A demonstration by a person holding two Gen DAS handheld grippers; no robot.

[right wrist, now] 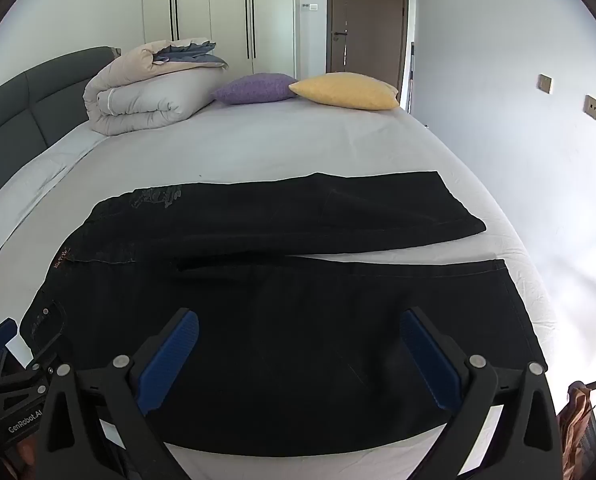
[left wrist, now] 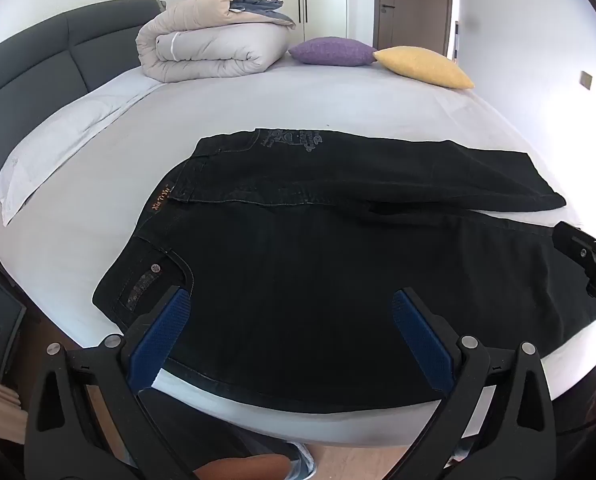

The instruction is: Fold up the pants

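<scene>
Black jeans (left wrist: 317,248) lie spread flat on the white bed (left wrist: 298,96), waistband to the left, both legs running right, split apart at the hems. They also show in the right wrist view (right wrist: 298,300). My left gripper (left wrist: 290,300) is open and empty, hovering over the near leg by the waist pocket. My right gripper (right wrist: 298,320) is open and empty above the near leg, closer to the hem. The right gripper shows at the right edge of the left wrist view (left wrist: 589,256); the left gripper shows at the lower left of the right wrist view (right wrist: 6,356).
A rolled beige duvet (left wrist: 214,44) sits at the far side, with a purple pillow (left wrist: 329,51) and a yellow pillow (left wrist: 421,66) beside it. A dark headboard (left wrist: 30,68) is on the left. White pillows (left wrist: 54,152) lie along it. A wardrobe and door stand behind.
</scene>
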